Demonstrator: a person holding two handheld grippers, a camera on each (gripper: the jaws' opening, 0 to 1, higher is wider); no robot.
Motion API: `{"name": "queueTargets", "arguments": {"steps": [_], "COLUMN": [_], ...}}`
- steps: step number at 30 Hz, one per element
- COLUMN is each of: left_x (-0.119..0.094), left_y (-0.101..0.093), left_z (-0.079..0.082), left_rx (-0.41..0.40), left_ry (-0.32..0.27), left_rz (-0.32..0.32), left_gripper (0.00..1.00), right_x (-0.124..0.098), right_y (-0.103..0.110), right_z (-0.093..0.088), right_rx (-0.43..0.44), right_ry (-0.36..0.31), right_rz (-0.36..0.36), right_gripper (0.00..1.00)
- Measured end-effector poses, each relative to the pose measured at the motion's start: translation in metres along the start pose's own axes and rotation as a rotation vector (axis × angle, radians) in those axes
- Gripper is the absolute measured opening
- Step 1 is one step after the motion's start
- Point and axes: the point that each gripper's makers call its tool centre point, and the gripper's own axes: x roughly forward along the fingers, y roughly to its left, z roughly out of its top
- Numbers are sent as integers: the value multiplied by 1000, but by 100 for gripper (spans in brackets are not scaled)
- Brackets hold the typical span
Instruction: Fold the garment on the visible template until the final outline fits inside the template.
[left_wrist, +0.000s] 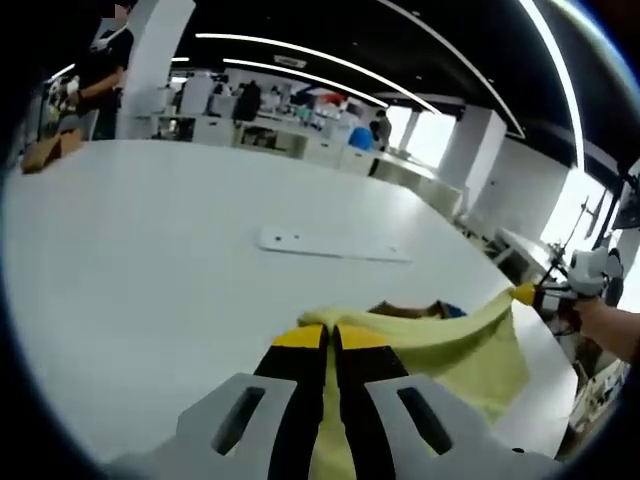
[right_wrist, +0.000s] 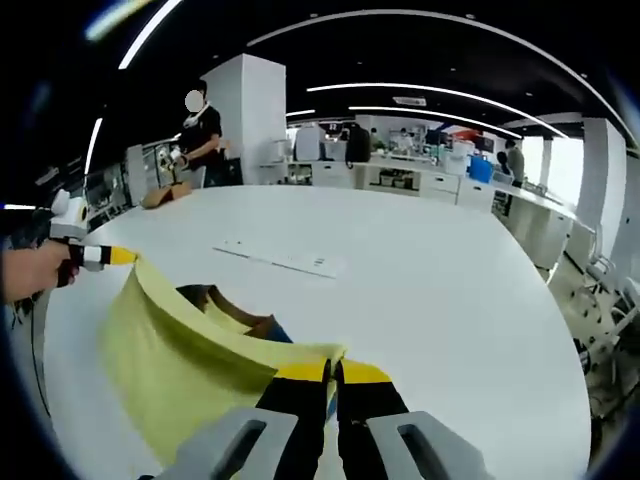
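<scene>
Garment (right_wrist: 170, 360): yellow, soft, light, sagging between both claws above the white surface (right_wrist: 440, 290).
Left claw (left_wrist: 331, 340): pinching one corner.
Right claw (right_wrist: 333, 372): pinching the other.
Hold: corners suit it.

Bright, even light from long ceiling strips (left_wrist: 300, 45) and blown-out windows (left_wrist: 585, 205); the white desk (left_wrist: 150, 250) shows soft sheen, faint shadows; fisheye bending curves the edges, distant background slightly soft

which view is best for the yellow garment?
Right gripper view: the yellow garment hangs as a broad sheet between the right tool and left tool. Left gripper view gives a narrower strip of it behind its tool.
</scene>
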Motion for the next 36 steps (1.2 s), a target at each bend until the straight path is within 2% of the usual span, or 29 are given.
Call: {"name": "queueTargets", "arguments": {"steps": [11,27,31,36], "left_x": [15,32,34,33], "left_y": [7,19,22,23], "left_z": [-3,-19,-23,-23], "left_rx": [-18,-17,-38,-44], "left_ry": [16,71,85,83], "left_rz": [11,38,42,42], "left_gripper": [0,0,0,2], "right_x": [17,36,38,39], "right_y": [-7,-9,-9,-9], "right_z": [-7,-24,-26,-27], "right_rx": [-16,-38,-46,-44], "right_ry": [43,103,110,109], "right_rz": [-11,-13,-13,-8], "right_gripper": [0,0,0,10]}}
